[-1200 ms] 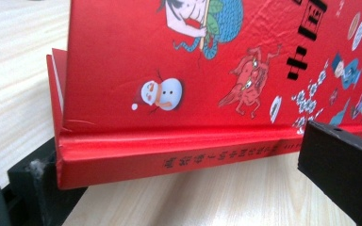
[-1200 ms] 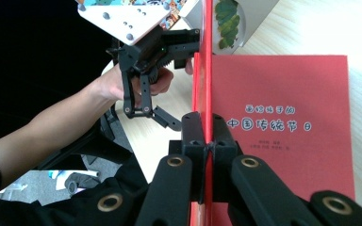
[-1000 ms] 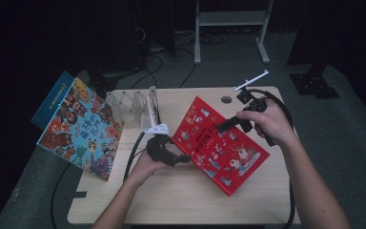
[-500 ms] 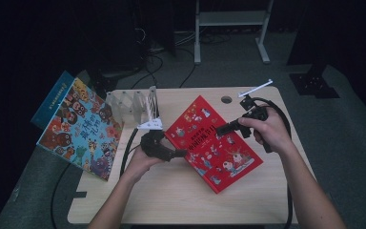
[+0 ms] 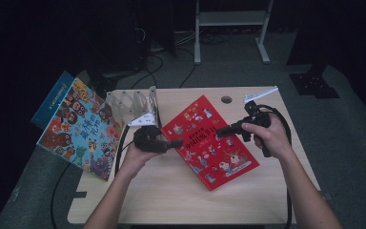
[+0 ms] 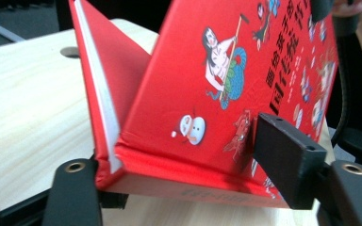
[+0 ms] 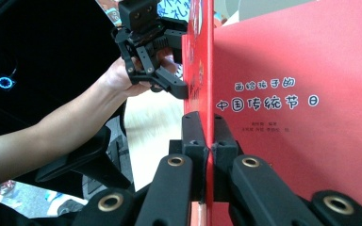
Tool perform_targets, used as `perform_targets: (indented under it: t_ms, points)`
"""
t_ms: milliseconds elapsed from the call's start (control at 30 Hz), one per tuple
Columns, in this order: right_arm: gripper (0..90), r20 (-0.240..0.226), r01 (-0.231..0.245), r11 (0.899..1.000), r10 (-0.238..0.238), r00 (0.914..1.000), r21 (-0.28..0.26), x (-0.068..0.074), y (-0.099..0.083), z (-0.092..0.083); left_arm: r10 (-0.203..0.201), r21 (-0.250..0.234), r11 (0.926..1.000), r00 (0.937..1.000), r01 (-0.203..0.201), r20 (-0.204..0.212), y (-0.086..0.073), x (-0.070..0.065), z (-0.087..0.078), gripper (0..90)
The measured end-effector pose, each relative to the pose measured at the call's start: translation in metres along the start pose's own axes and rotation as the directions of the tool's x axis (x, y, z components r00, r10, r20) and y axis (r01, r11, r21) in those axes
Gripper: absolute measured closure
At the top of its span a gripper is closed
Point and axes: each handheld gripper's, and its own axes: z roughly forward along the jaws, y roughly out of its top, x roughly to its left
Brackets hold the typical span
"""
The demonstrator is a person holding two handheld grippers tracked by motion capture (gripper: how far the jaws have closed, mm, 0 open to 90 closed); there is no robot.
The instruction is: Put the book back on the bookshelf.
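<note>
An illustrated picture book (image 5: pixel 78 126) overhangs the table's (image 5: pixel 171 191) left edge. The left gripper (image 5: pixel 175 142) has just been closing its jaws around the red book's (image 5: pixel 209 143) spine; the right gripper (image 5: pixel 221 131) pinches its raised cover; bare tabletop lies in front

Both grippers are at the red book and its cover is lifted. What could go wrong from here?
1. The right gripper pinches only the thin front cover; the cover may bend or crease at the spine if it is pulled further.
2. The left gripper has just been closing around the red book at its spine corner, and the jaws may not yet press it, so the book could slide on the table.
</note>
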Motion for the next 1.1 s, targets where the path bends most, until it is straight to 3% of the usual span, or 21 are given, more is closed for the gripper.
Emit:
perform_targets:
  t_ms: [133,367,467,500,533,667,800,1100]
  points:
    - [87.4,-0.017,0.048,0.998,-0.049,0.9987,-0.047,-0.001,-0.005,0.002,0.006,-0.038,0.9993,1.0000,-0.006,-0.002,0.005,0.000,-0.007,39.9]
    - [87.3,-0.034,0.102,0.989,-0.106,0.9938,-0.108,-0.005,-0.015,0.005,0.028,-0.043,0.9987,0.9996,-0.028,-0.004,0.010,-0.001,-0.013,44.1]
    - [87.0,-0.047,0.121,0.983,-0.128,0.9906,-0.138,-0.008,-0.022,0.006,0.025,-0.059,0.9980,0.9996,-0.024,0.012,0.011,-0.002,-0.016,48.1]
    - [86.8,-0.049,0.127,0.981,-0.135,0.9896,-0.144,-0.008,-0.023,0.006,0.017,-0.078,0.9969,0.9993,-0.014,0.035,0.011,-0.001,-0.018,50.0]
    - [86.8,-0.049,0.127,0.981,-0.135,0.9896,-0.144,-0.008,-0.023,0.006,0.017,-0.078,0.9969,0.9993,-0.014,0.035,0.011,-0.001,-0.018,52.4]
    - [83.9,-0.039,0.158,0.979,-0.164,0.9856,-0.126,-0.011,-0.028,0.010,0.010,-0.133,0.9911,0.9948,0.003,0.101,0.014,0.000,-0.023,61.7]
    - [83.3,-0.045,0.163,0.977,-0.171,0.9842,-0.137,-0.013,-0.030,0.011,0.007,-0.131,0.9913,0.9935,0.008,0.113,0.015,-0.001,-0.024,62.9]
    - [76.7,-0.029,0.166,0.980,-0.170,0.9850,-0.107,-0.018,-0.034,0.018,0.048,-0.143,0.9894,0.9884,-0.027,0.144,0.023,-0.008,-0.028,71.0]
